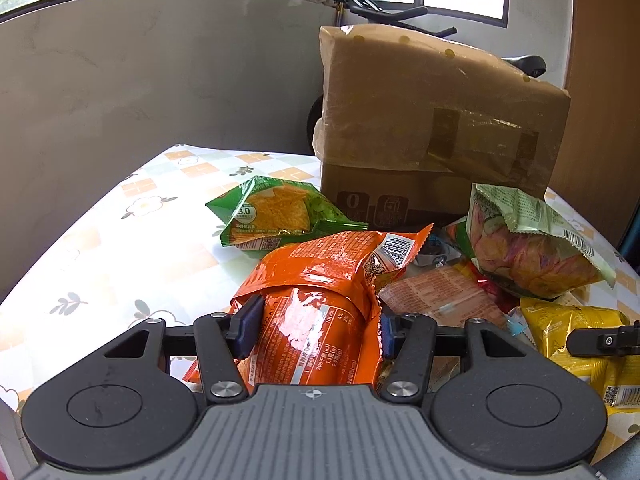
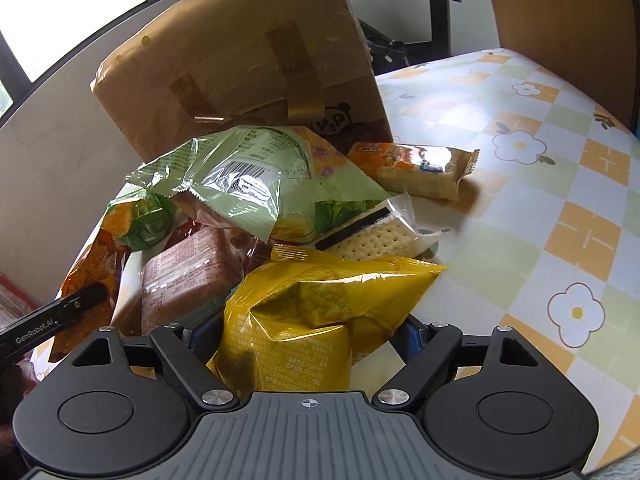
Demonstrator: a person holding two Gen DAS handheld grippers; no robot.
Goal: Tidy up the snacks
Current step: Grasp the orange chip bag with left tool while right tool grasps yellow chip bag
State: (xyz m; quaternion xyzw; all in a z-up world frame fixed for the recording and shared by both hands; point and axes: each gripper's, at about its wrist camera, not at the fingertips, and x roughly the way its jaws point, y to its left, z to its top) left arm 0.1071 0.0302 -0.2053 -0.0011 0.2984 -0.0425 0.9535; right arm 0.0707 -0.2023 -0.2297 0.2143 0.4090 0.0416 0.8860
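A pile of snack packets lies on the flowered tablecloth (image 1: 100,248) before a cardboard box (image 1: 432,120). My left gripper (image 1: 318,328) has its blue pads against both sides of an orange packet (image 1: 320,280). My right gripper (image 2: 304,336) straddles a yellow packet (image 2: 320,312), with its fingers mostly hidden behind the packet. The yellow packet also shows in the left wrist view (image 1: 576,332). Around them lie a green chip bag (image 1: 276,212), a pale green bag (image 2: 240,176), a pink-brown packet (image 2: 188,276), a clear cracker pack (image 2: 372,236) and an orange biscuit pack (image 2: 416,168).
The cardboard box (image 2: 248,52) stands at the back of the table, wrapped in clear plastic. A grey wall runs behind the table on the left. An exercise bike (image 1: 384,4) stands behind the box. A wooden panel (image 2: 560,12) stands at the right.
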